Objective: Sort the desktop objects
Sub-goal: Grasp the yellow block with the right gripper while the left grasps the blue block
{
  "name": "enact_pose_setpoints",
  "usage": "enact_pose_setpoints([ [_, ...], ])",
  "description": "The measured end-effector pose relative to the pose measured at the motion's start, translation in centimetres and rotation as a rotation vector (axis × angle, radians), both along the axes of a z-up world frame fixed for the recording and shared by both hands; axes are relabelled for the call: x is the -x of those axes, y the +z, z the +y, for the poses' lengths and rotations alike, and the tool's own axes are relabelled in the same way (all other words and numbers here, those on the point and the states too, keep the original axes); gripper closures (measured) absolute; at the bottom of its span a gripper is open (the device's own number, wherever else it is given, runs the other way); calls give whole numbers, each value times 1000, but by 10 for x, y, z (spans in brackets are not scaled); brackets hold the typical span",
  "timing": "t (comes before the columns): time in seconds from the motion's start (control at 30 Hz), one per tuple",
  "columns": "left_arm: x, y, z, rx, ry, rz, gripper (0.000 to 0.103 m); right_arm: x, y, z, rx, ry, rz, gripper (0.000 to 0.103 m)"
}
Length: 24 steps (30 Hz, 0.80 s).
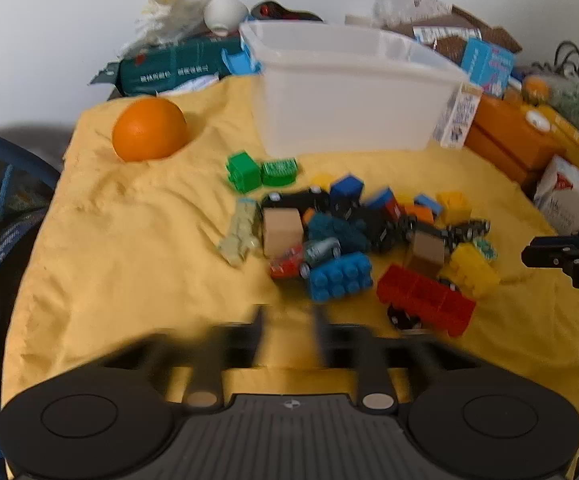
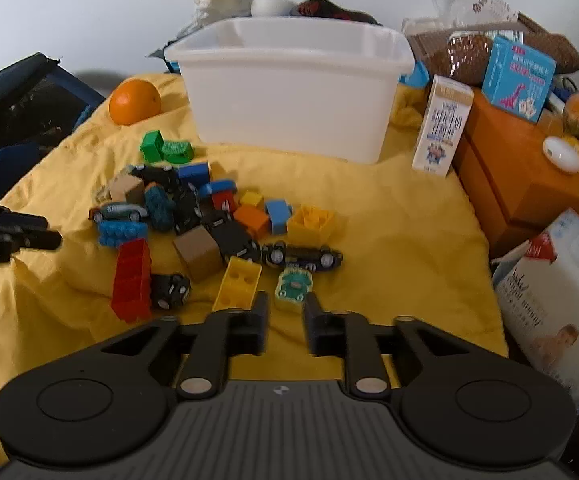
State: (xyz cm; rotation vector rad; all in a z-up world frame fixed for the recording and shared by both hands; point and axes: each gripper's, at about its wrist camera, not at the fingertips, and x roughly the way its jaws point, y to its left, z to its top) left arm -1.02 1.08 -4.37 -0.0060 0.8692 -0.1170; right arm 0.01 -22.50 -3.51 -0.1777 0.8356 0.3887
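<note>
In the right wrist view I see the orange [image 2: 134, 102] at upper left, the toy pile [image 2: 209, 224] left of centre, the white bin [image 2: 289, 92] above. My right tool [image 2: 285, 312] and left tool [image 1: 287, 332] both gape, empty, over the yellow cloth [image 2: 389, 248].

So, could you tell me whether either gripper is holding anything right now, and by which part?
Nothing is held. The left gripper and the right gripper are both open and empty above the yellow cloth.
</note>
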Motion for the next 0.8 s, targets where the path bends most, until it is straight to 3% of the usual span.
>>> enact_pose_setpoints([
  [0.03, 0, -2, -2, -1, -4, -5, 45, 0, -2, 0, 0, -3, 1, 52],
  [0.2, -5, -17, -20, -28, -79, 15, 45, 3, -10, 11, -12, 43, 16, 54],
  [0.53, -45, -32, -35, -78, -64, -16, 45, -15, -34, 41, -7, 36, 48, 54],
  [0.67, -57, -36, -45, -76, -95, -23, 45, -19, -40, 32, -14, 25, 79, 75],
  [0.7, -57, -38, -46, -72, -109, -14, 49, -19, -38, 28, -24, 24, 79, 75],
  [0.73, -56, -38, -46, -57, -127, -6, 66, -17, -37, 25, -31, 27, 81, 75],
  [0.8, -50, -36, -46, -15, -159, -1, 76, -13, -35, 20, -32, 38, 76, 75],
])
